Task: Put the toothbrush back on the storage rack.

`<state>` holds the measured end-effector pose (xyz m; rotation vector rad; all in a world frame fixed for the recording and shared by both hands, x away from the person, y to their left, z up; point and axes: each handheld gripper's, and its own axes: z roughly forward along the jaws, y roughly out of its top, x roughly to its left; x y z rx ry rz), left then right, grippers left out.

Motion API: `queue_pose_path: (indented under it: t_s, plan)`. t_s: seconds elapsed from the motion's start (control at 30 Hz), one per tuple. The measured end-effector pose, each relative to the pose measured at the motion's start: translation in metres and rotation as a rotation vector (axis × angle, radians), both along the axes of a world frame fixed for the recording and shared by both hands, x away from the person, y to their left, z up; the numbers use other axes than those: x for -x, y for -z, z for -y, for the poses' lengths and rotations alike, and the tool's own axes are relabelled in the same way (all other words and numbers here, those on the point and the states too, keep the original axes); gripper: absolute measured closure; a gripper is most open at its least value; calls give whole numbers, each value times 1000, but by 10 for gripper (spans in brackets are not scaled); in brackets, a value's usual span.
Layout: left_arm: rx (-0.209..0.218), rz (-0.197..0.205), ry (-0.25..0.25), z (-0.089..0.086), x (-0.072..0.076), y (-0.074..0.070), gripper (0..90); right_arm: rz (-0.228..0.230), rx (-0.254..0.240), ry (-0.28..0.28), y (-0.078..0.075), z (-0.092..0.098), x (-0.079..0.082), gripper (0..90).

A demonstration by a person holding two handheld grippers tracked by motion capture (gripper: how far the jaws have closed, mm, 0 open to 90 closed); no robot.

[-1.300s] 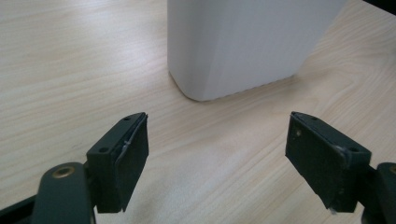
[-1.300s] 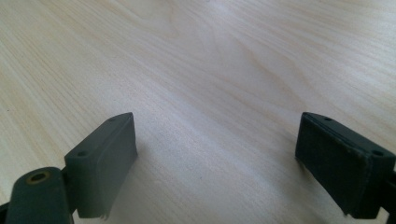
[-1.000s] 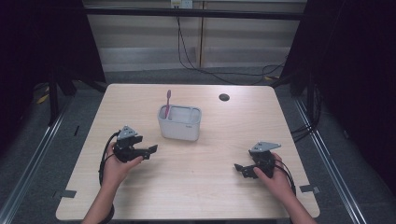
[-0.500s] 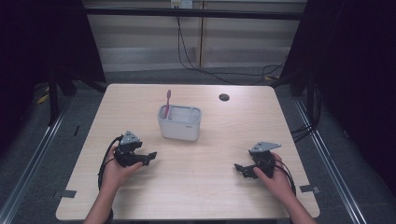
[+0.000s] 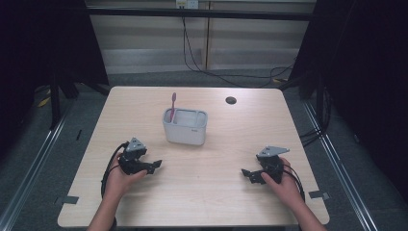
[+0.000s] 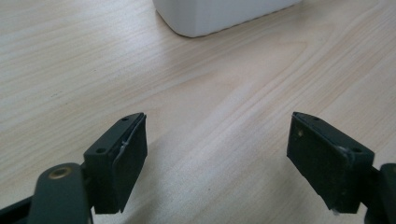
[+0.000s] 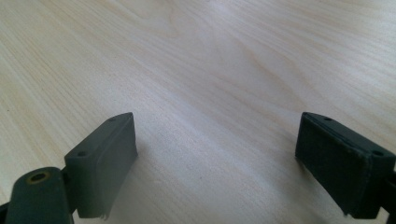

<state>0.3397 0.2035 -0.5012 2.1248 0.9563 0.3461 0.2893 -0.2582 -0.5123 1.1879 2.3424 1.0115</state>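
1. We see a pale wooden tabletop (image 5: 216,192) with a white holder (image 5: 185,126) standing on it, a little toward the far side of the middle.
2. A pink toothbrush (image 5: 172,106) stands upright in the left end of the holder, its head above the rim.
3. A small dark round spot (image 5: 231,100) sits on the tabletop beyond the holder and to its right, near the far edge.
4. The left gripper (image 5: 153,166) lies low on the tabletop, nearer than the holder and to its left; jaws spread wide, nothing between them. In the left gripper view the holder's corner (image 6: 219,16) shows ahead of the jaws.
5. The right gripper (image 5: 249,175) lies nearer than the holder and to its right, well apart from it; jaws spread wide over bare wood.
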Motion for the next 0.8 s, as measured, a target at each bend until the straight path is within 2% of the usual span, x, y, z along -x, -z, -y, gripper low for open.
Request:
queue_pose_path:
  t_s: [0.37,0.63,0.8]
  plan:
    - [-26,-15,11,0,1,6,198,0,0,0,0,0,0,120]
    - [-44,16,21,3,3,9,174,0,0,0,0,0,0,120]
    - [-52,17,16,3,2,9,160,0,0,0,0,0,0,120]
